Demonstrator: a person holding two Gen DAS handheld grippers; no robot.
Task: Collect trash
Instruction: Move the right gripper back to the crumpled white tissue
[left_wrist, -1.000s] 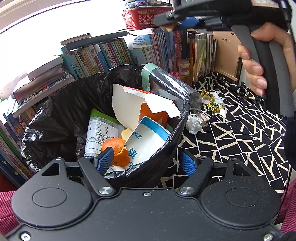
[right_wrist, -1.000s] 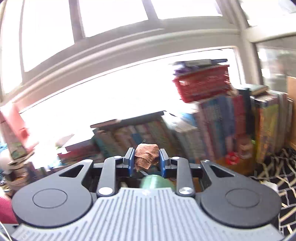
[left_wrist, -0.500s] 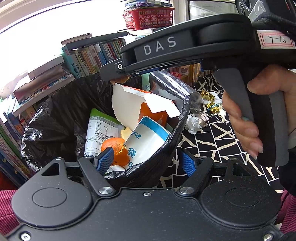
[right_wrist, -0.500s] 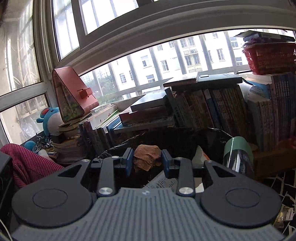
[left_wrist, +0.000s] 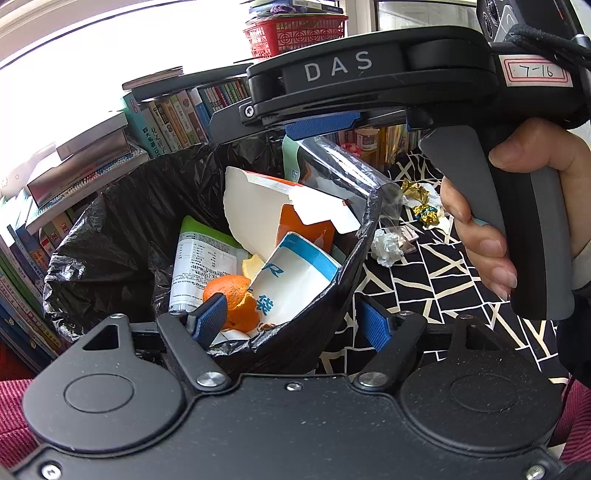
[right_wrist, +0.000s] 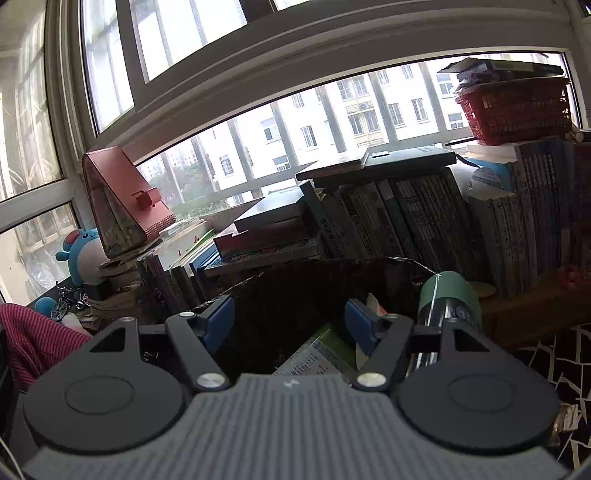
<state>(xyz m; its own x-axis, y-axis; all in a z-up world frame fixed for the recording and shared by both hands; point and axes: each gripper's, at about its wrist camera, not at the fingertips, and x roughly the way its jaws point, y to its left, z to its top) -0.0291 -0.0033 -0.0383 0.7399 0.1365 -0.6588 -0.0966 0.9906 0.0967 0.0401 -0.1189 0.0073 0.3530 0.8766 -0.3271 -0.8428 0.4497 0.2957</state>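
Note:
A bin lined with a black bag (left_wrist: 110, 236) stands before me, holding orange peel (left_wrist: 232, 295), a white and blue carton (left_wrist: 295, 284), torn card and a clear bottle with a green label (left_wrist: 332, 166). My left gripper (left_wrist: 291, 325) straddles the bin's near rim, one pad inside and one outside, gripping it. Held by a hand (left_wrist: 476, 229), my right gripper (right_wrist: 290, 321) hovers over the bin (right_wrist: 295, 288); its jaws are opening and nothing is between them. On the cloth beside the bin lie a crumpled white paper (left_wrist: 386, 247) and gold foil wrappers (left_wrist: 424, 214).
Rows of books (right_wrist: 388, 214) line the window behind the bin, with a red basket (left_wrist: 295, 33) on top. A black and white patterned cloth (left_wrist: 424, 295) covers the table on the right. A blue plush toy (right_wrist: 79, 254) sits far left.
The right gripper swung in over the bin and dipped; its jaws spread apart, and the brown scrap it held is gone from between them. The left gripper kept still.

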